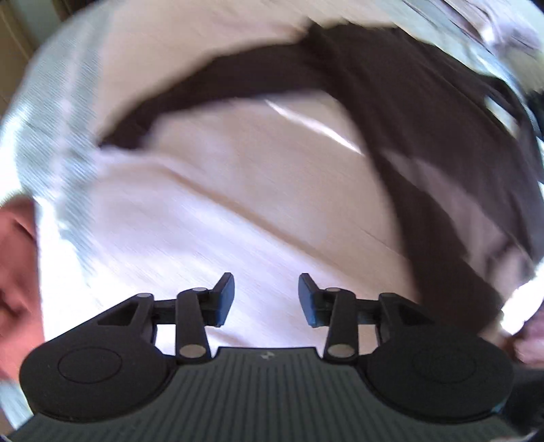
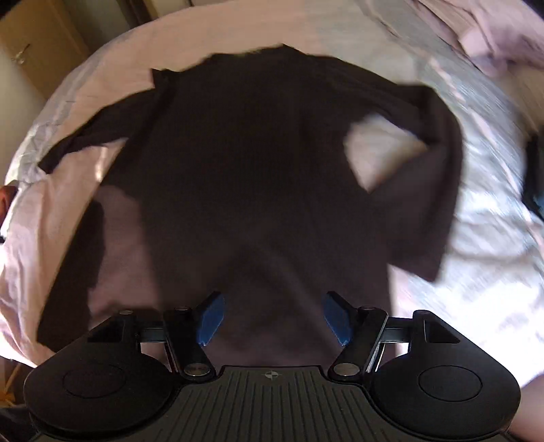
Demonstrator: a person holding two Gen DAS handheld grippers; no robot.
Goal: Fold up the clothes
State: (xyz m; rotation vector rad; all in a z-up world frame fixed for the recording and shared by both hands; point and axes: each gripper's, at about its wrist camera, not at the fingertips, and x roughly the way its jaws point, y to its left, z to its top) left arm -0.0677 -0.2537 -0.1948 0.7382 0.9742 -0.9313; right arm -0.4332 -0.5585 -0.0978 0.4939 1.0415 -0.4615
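Observation:
A dark brown long-sleeved top (image 2: 258,163) lies spread flat on a pale pink bed sheet (image 2: 476,272); its left sleeve stretches out to the left, its right sleeve bends down at the right. My right gripper (image 2: 273,318) is open and empty, low over the near part of the top. In the left wrist view the same top (image 1: 408,112) lies at the upper right, with a sleeve reaching left. My left gripper (image 1: 266,299) is open and empty over the bare sheet (image 1: 221,210), to the left of the top. Both views are motion-blurred.
Bunched pale bedding (image 2: 493,30) lies at the far right of the bed. A wooden door or cupboard (image 2: 37,44) stands beyond the bed's far left. A dark object (image 2: 535,176) sits at the right edge. A reddish shape (image 1: 15,272) shows at the left.

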